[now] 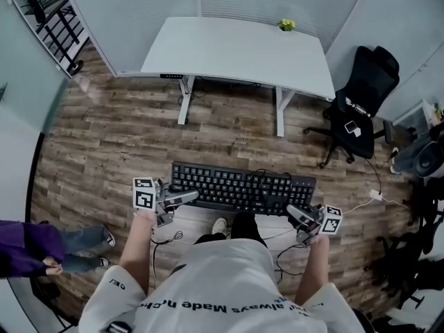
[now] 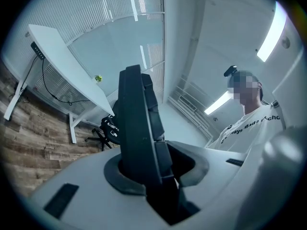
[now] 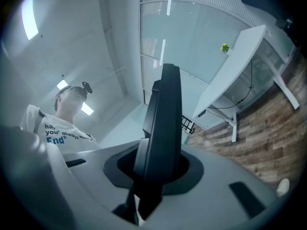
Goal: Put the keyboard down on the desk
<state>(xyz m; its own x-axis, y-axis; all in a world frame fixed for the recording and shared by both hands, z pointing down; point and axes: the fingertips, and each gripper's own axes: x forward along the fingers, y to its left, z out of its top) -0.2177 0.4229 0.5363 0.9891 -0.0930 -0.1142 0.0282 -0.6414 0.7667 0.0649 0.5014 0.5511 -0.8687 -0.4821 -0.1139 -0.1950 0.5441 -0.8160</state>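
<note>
Both grippers are clamped on the black keyboard (image 1: 243, 187), one at each short end. The left gripper (image 1: 182, 198) grips the end at centre-left of the head view and the right gripper (image 1: 297, 214) the end at centre-right, which probably keeps the long board level and stops it swinging. Each gripper view shows its jaws closed on the board's edge, which rises up between them. The keyboard hangs keys-up in the middle of the frame, just ahead of the person and over the wood floor (image 1: 104, 137). It is well apart from the white desk (image 1: 236, 54) in the upper part of the frame. That desktop is bare except for a small green plant (image 1: 286, 25) near its upper-right corner, so there looks to be room to set the keyboard down once it is carried there.
</note>
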